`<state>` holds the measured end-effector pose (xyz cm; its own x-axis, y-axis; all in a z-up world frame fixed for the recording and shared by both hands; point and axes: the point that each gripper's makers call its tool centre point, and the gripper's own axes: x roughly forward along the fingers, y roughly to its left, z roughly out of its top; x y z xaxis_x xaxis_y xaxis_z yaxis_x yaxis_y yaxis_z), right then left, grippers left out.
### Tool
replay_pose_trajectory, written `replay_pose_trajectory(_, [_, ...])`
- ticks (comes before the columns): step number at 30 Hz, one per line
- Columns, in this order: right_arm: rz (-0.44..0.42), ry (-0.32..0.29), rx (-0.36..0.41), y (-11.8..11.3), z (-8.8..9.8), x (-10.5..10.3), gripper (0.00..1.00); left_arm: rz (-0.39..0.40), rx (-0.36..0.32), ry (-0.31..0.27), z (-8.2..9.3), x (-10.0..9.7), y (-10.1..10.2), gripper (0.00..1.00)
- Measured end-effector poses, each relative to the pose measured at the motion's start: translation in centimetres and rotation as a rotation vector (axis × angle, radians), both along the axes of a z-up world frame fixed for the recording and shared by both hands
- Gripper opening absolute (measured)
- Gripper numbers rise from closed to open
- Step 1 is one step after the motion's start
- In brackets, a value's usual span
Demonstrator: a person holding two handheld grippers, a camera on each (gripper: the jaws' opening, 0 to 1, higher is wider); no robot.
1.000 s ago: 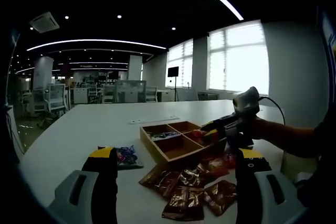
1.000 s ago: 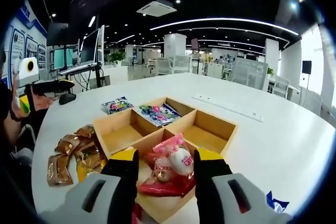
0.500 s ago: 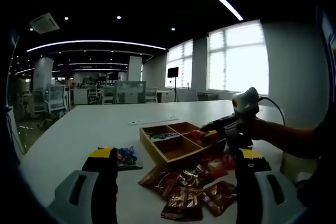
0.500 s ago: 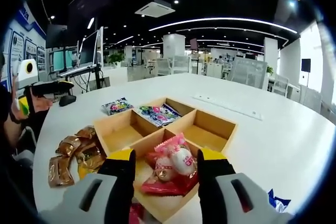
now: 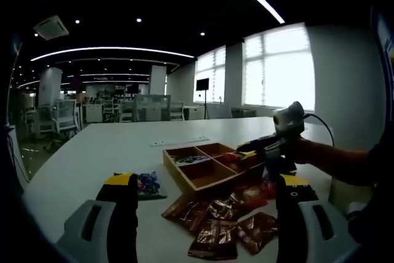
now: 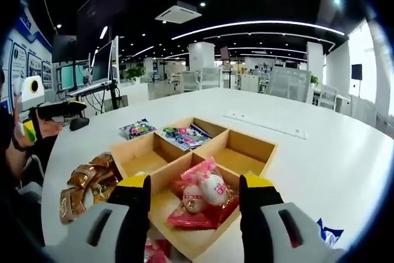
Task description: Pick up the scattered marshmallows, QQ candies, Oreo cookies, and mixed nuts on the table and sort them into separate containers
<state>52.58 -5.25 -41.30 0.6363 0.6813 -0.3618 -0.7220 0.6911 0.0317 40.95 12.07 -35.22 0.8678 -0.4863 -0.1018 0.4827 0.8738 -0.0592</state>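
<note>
While open, right hand-held gripper [image 6: 194, 198] frames marshmallow packet [image 6: 202, 200] in tray [image 6: 261, 152].

Your stock by finish, right gripper view: divided tray [image 6: 258, 152], centre frame, pale unvarnished-looking wood, matt. Red candy packets [image 6: 200, 198] in its nearest compartment, glossy plastic film. Brown packets [image 6: 83, 183], lower left, shiny crinkled foil. Table [image 6: 320, 146], smooth white, faintly sheened.

A long white strip [image 6: 266, 125] is seen lying flat on the white table [image 6: 332, 158], beyond the wooden tray. Office chairs [image 6: 209, 77] and desks are ranged behind the table. Monitors [image 6: 103, 55] are mounted at one side. Bright windows [image 5: 280, 66] are seen opposite.
</note>
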Motion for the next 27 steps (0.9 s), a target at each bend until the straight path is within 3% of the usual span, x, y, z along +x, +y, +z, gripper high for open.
replay_pose_trajectory(12, [-0.017,-0.007,0.026,-0.16,0.53,-0.03,0.69,0.003,0.000,-0.001,0.04,-0.17,0.11,0.97])
replay_pose_trajectory(27, [-0.032,-0.026,0.024,-0.37,0.84,-0.04,0.76,0.004,-0.002,-0.006,0.17,-0.17,0.20,0.97])
